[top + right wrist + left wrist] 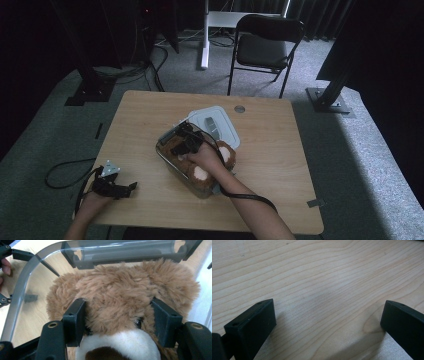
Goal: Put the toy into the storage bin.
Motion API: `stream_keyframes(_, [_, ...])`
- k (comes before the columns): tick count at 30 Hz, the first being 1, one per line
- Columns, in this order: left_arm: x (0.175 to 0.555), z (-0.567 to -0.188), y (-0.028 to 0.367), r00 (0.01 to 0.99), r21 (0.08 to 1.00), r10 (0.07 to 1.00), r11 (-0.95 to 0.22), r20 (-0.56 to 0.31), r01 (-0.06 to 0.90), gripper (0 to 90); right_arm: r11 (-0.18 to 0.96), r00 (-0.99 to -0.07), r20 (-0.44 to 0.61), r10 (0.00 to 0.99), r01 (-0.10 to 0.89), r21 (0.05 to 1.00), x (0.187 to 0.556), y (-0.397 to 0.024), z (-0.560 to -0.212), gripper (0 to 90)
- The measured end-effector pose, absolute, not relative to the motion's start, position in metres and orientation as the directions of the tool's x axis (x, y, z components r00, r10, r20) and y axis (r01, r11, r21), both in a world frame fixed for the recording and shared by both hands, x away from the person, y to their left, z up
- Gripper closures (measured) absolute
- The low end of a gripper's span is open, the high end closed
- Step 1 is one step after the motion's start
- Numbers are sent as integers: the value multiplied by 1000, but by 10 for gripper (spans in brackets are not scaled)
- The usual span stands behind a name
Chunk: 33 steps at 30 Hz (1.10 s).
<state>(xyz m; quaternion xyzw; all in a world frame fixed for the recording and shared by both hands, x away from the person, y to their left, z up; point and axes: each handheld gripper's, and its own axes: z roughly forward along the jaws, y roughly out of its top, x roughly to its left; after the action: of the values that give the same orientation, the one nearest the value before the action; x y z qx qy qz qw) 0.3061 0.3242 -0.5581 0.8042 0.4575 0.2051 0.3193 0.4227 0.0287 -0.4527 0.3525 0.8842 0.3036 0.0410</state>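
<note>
The right gripper [120,322] has its fingers [75,320] pinching the plush bear's [120,295] head from both sides. The bear lies in the clear container [167,157] at bench [280,150] centre, long axis running from 10 to 4 o'clock in the high view. The left gripper [327,322], at 8 o'clock, holds its fingers spread above bare wood.

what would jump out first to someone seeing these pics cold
The brown plush bear in the clear container at the table's middle, its head between the right gripper fingers. Behind it lies the white lid. The left gripper rests open on the wooden table near the front left corner.
</note>
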Motion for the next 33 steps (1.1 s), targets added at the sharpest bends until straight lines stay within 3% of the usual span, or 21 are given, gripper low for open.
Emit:
stream_keyframes(8, [306, -558, 324, 497, 701, 867, -378, 38, 605, 5, 541, -740, 130, 660, 588, 601, 418, 26, -445, 282])
stream_keyframes(21, [306, -558, 324, 497, 702, 867, -377, 38, 604, 4, 440, -774, 204, 599, 531, 724, 395, -15, -387, 299])
stream_keyframes(33, [306, -558, 324, 497, 702, 867, -377, 38, 604, 5, 400, -768, 226, 599, 532, 747, 371, -58, -394, 300])
